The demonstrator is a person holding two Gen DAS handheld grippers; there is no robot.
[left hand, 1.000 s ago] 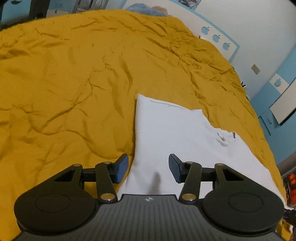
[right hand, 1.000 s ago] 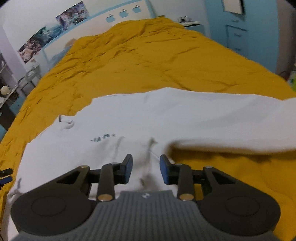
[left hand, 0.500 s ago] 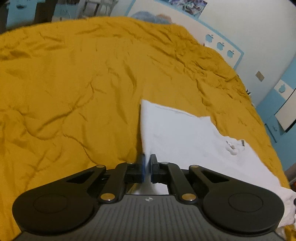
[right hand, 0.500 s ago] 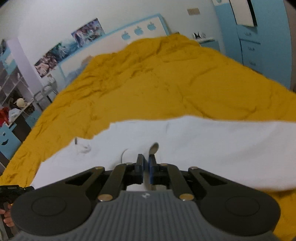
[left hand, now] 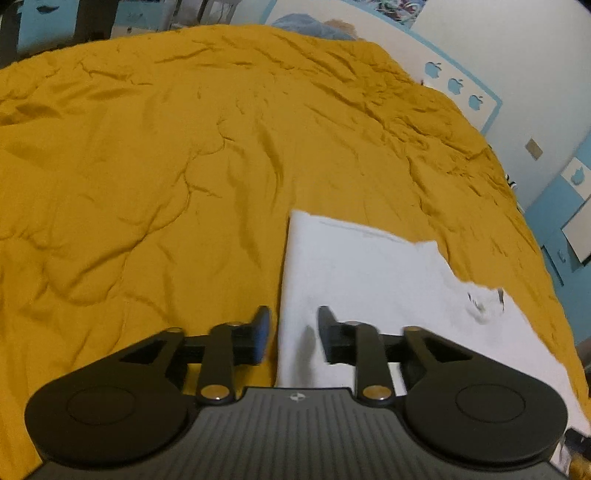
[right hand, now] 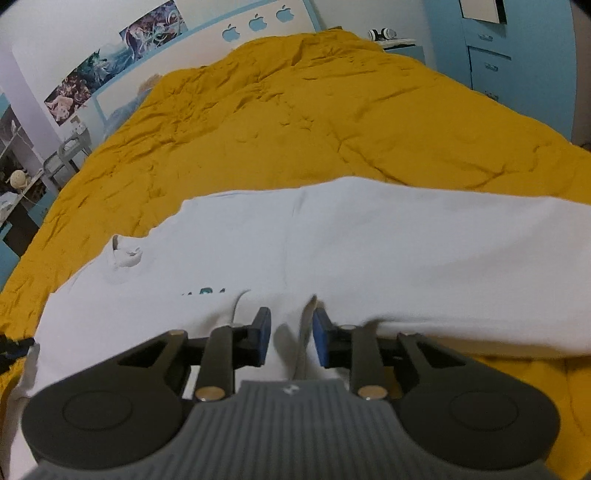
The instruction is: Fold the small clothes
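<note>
Lying flat on the mustard-yellow bedspread [left hand: 166,166], the white garment [left hand: 369,280] fills the lower right of the left wrist view, its straight left edge running from 12 toward 6 o'clock between the fingers. Left gripper [left hand: 291,332]: jaws apart, nothing held, left finger over bedspread, right finger over cloth. Right gripper [right hand: 290,334]: jaws parted, blue pads visible, a raised fold of the garment [right hand: 332,251] standing between them; contact with the pads cannot be judged. Dark printed lettering [right hand: 203,291] on the cloth at 11 o'clock from the right gripper, cut off by a fold, unreadable. Crumpled neck tag [right hand: 125,254] further toward 10 o'clock, no legible text. Headboard [right hand: 207,40] carries three blue apple-logo stickers [right hand: 256,23].
</note>
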